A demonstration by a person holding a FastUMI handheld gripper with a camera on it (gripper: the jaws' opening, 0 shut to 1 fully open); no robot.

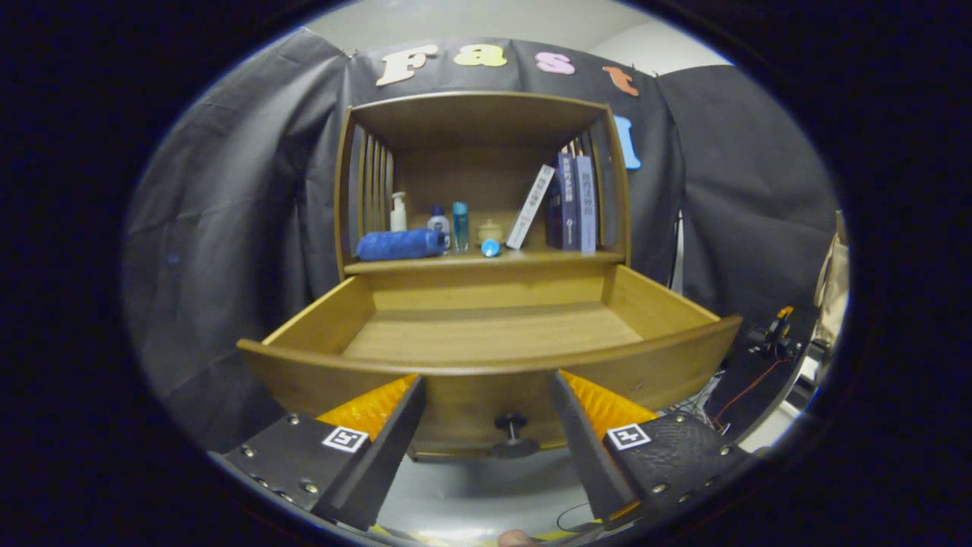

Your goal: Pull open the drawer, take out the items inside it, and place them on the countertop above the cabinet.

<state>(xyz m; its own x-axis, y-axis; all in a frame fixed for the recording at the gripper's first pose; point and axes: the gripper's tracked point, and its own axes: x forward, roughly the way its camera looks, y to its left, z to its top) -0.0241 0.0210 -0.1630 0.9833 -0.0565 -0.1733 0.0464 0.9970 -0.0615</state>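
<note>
Now bare drawer (pixel 486 330), hand-held gripper (pixel 490 387) agape.

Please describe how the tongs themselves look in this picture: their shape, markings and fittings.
The tongs have two flat, wedge-shaped fingers that narrow toward their ends. Each sits on a dark, textured plate with small round screws and one square white tag printed with a black pattern. Ribbed surfaces show behind the fingers. They stand open, just before the drawer knob.

Gripper (pixel 486 395), handheld, two-finger: wedge-shaped fingers (pixel 391 433) tapering forward, lower centre of the frame, spread apart. Each carries a ribbed pad on its outer flank, a flat textured base plate with round screw heads along the edges, and one square black-and-white fiducial marker (pixel 345 438) near the finger root.
</note>
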